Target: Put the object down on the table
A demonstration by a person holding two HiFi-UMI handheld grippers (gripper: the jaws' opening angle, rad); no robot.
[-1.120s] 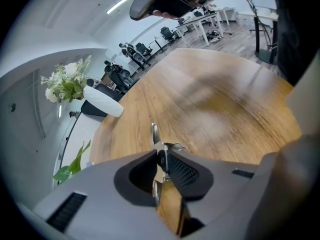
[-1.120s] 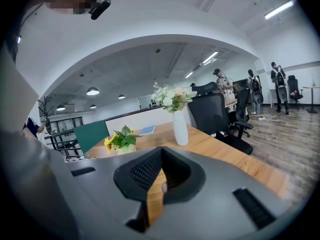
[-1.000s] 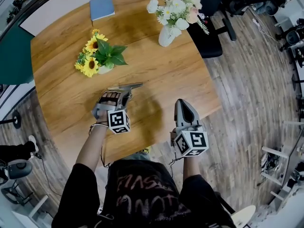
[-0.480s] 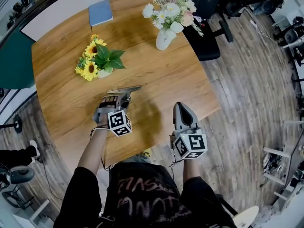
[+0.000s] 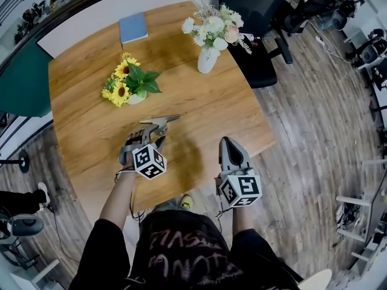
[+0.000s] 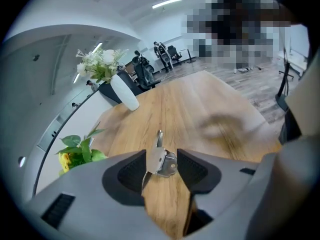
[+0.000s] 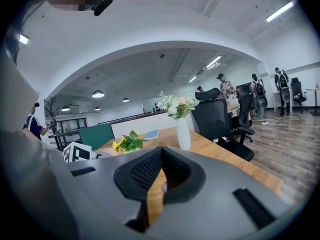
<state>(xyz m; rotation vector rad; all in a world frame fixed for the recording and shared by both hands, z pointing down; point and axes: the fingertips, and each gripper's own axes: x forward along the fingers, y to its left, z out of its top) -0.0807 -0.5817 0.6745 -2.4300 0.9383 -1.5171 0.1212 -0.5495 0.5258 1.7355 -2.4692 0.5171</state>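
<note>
A small silver metal tool (image 5: 162, 121) lies low over the wooden table (image 5: 211, 107), its thin tip pointing right. My left gripper (image 5: 154, 128) is around it and its jaws are opening. In the left gripper view the tool (image 6: 159, 160) sits between the dark pads (image 6: 131, 173), which stand wide with a gap on each side. The left gripper (image 6: 161, 156) does not press on it. My right gripper (image 5: 231, 148) hovers at the table's near edge, to the right of the left one. In the right gripper view the right gripper (image 7: 161, 156) has its pads together and holds nothing.
A pot of sunflowers (image 5: 128, 84) stands beyond the left gripper. A white vase of pale flowers (image 5: 208, 47) and a blue book (image 5: 133, 27) are at the far side. A black office chair (image 5: 254, 17) stands off the table's far right corner.
The left gripper's jaws have spread apart around the metal tool, which stays in about the same spot on the table. The right gripper has hardly moved.
</note>
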